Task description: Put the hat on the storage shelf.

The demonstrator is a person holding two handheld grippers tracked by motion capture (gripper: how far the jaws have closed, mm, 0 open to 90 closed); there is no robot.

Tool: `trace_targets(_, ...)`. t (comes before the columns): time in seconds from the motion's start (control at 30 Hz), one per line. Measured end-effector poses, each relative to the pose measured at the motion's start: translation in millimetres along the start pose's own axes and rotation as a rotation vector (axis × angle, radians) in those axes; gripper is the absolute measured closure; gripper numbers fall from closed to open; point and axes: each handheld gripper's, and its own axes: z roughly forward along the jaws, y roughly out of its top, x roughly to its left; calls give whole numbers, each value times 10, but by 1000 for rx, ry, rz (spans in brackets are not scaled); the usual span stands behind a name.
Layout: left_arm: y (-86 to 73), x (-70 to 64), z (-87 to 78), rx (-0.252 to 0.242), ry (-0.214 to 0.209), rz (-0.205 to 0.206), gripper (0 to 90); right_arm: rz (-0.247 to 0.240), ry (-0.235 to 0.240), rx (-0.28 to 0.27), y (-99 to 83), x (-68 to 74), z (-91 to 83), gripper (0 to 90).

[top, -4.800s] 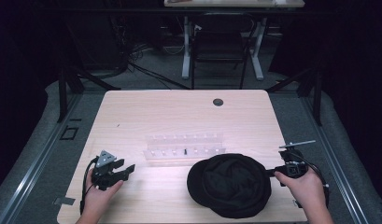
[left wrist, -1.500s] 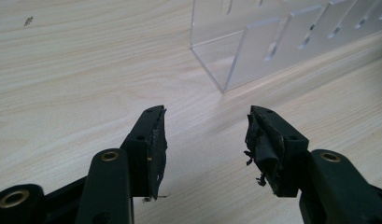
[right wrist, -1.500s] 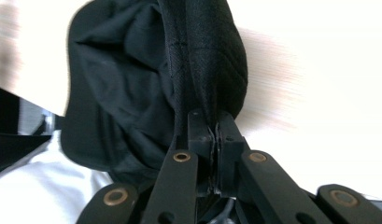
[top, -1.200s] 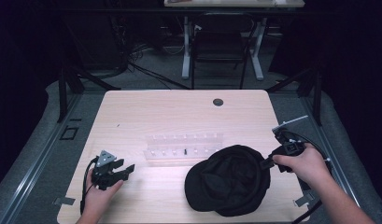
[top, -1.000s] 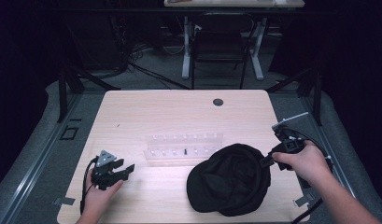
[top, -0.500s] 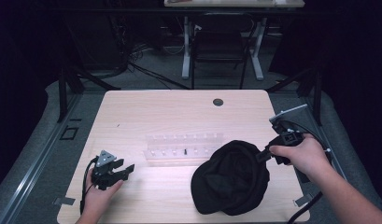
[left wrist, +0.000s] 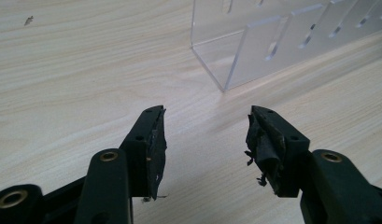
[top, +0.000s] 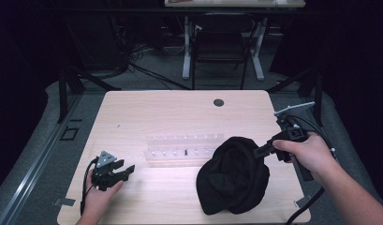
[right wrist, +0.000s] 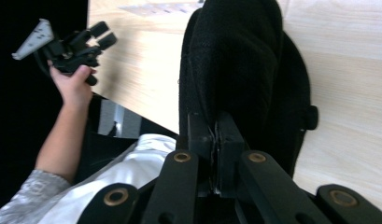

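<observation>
My right gripper (top: 263,151) is clamped on the black cap's (top: 233,176) right edge; cap hangs leftward toward the clear rack (top: 182,149). Left gripper (top: 126,169) gapes, idle, well apart.

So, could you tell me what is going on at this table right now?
A person holds a gripper in each hand. The right gripper is shut on the edge of a black cap, lifting one side while the rest hangs to the table. The left gripper rests open near a clear plastic rack, holding nothing.
</observation>
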Motion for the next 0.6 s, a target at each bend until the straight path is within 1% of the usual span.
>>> trace_targets(0.03,0,-1,1,-1,0,-1,466,-6,10,1,-2,-5,-9,881)
trace_targets(0.07,-1,-2,1,-1,1,-1,466,14,39,-2,-7,0,-16,881)
trace_targets(0.1,-1,-3,2,-1,1,-1,466,11,52,0,-10,-5,-25,881)
trace_targets(0.17,-1,-3,2,-1,2,-1,466,11,50,-2,-12,-3,-30,881)
trace_targets(0.2,-1,-3,3,-1,2,-1,466,-4,64,9,-11,-2,-53,881)
trace_targets(0.23,-1,-3,3,-1,2,-1,466,15,75,-9,-23,13,-54,881)
trace_targets(0.27,-1,0,1,1,2,1,466,16,84,-4,-23,22,-72,881)
trace_targets(0.3,-1,-2,2,-1,2,-1,466,10,95,-19,-29,29,-79,881)
trace_targets(0.33,-1,-2,2,0,2,-1,466,-7,102,-21,-28,33,-98,881)
trace_targets(0.43,-2,-3,1,0,2,-1,466,-19,128,-43,-36,61,-149,881)
trace_targets(0.47,-2,-4,1,-1,3,-1,466,-21,134,-42,-37,70,-171,881)
trace_targets(0.5,-2,-4,1,-1,3,-1,466,-21,136,-57,-39,83,-183,881)
trace_targets(0.53,-1,-3,1,-1,2,-1,466,-27,132,-47,-39,88,-211,881)
trace_targets(0.57,-1,-3,1,-2,3,0,466,-24,138,-60,-41,97,-222,881)
trace_targets(0.6,-1,-4,0,-2,3,-1,466,-31,134,-55,-40,98,-244,881)
